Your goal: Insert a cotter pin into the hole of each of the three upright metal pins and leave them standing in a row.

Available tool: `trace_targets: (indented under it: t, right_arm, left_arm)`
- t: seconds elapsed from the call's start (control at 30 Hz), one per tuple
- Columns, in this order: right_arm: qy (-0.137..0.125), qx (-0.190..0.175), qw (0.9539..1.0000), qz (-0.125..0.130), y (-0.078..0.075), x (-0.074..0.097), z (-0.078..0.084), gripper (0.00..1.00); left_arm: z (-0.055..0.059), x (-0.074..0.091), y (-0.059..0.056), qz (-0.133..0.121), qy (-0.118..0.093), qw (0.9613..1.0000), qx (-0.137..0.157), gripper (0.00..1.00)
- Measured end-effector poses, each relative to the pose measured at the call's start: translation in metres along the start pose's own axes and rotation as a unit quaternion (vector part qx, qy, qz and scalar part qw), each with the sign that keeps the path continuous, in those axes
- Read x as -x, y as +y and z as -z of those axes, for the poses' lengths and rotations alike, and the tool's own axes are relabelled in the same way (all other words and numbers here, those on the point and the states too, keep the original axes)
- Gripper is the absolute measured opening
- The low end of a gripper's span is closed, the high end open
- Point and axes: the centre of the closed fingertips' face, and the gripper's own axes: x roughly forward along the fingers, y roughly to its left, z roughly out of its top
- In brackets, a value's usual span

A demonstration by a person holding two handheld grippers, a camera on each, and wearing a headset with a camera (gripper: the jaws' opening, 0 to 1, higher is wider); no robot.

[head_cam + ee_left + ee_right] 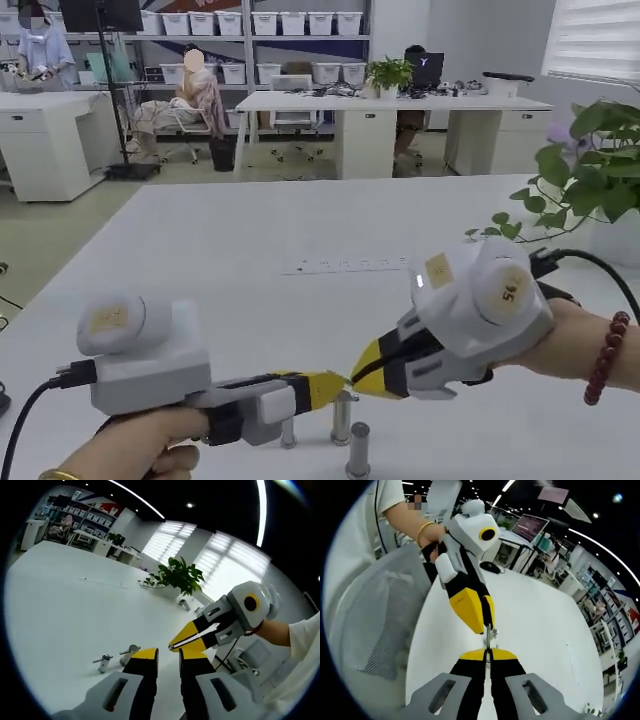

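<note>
Left gripper [168,656] sits low, fingers a narrow slit apart with nothing clamped between them, tips right at the cotter pin [489,639]. Just below, three metal pins [342,415] stand upright, close together on the white table [300,230]. Right gripper [489,656] has its fingers pinched tight on the cotter pin, nose to nose with the left.

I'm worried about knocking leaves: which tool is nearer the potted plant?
Right. The right tool is on the potted plant's side of the bench; the left tool faces it tip to tip from the other side, farther from the plant.
</note>
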Motion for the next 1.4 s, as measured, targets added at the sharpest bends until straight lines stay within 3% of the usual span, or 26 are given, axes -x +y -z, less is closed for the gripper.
trace_targets:
  t: [0.3, 0.97, 1.23, 1.4]
  right_arm:
    - [0.003, 0.01, 0.9999, -0.004, 0.005, -0.002, -0.001, 0.03]
    - [0.006, 0.026, 0.9996, -0.011, 0.015, -0.004, -0.003, 0.03]
    - [-0.001, 0.011, 0.9999, -0.005, 0.015, -0.005, -0.004, 0.04]
    - [-0.011, -0.017, 0.9998, -0.008, 0.015, -0.006, -0.003, 0.06]
  left_arm:
    - [0.006, -0.005, -0.001, 0.006, 0.016, 0.9998, 0.009, 0.07]
    - [0.016, -0.007, -0.005, 0.006, 0.034, 0.9987, 0.039, 0.01]
    - [0.015, -0.006, -0.005, 0.004, 0.029, 0.9995, 0.008, 0.0]
    - [0.013, -0.004, -0.003, 0.001, 0.027, 0.9996, -0.01, 0.0]
